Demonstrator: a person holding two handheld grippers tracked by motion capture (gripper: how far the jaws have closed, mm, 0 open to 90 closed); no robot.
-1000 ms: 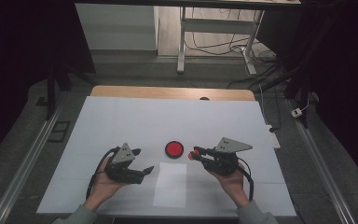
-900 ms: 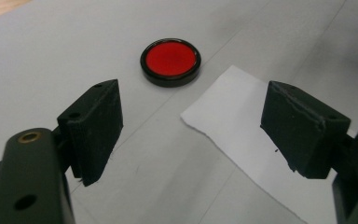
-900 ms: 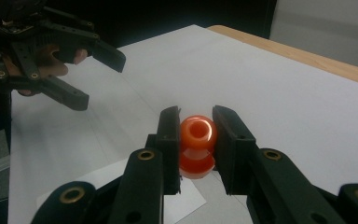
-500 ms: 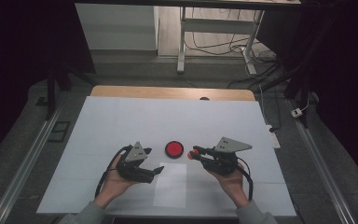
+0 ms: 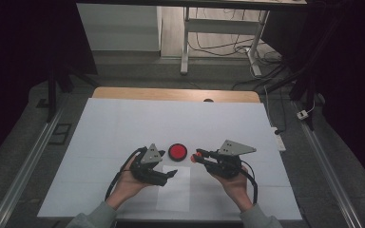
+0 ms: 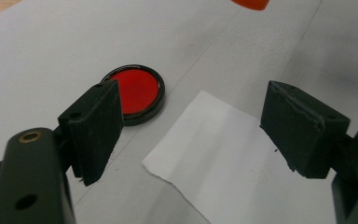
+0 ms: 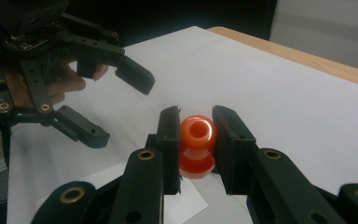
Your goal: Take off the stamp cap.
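white sheeting covers the table [image 5: 123, 123] in the high view, with a wooden strip showing along its far edge. a person's forearms come in from the bottom. the left gripper [image 5: 169, 174] sits over a smaller sheet of white paper [image 5: 173, 192], jaws spread wide with nothing between them. just beyond it lies a round red disc with a black rim [image 5: 177, 151]. the right gripper [image 5: 198, 157] points toward the disc from the other side, clamped on a small orange stamp [image 5: 197, 156] at its tip

left gripper view: the two black jaws stand far apart above the paper [image 6: 223, 172], gripping nothing. the red disc [image 6: 137, 91] lies flat on the table just past the paper's corner, partly behind one jaw. an orange shape, cut off by the top edge, is too little to identify

right gripper view: the jaws press on both sides of the orange stamp [image 7: 197, 147], a waisted plastic piece with a hollow round top, held above the paper's edge [image 7: 186, 198]. farther off, the left gripper [image 7: 119, 105] hangs with its jaws parted, fingers [image 7: 70, 81] behind it
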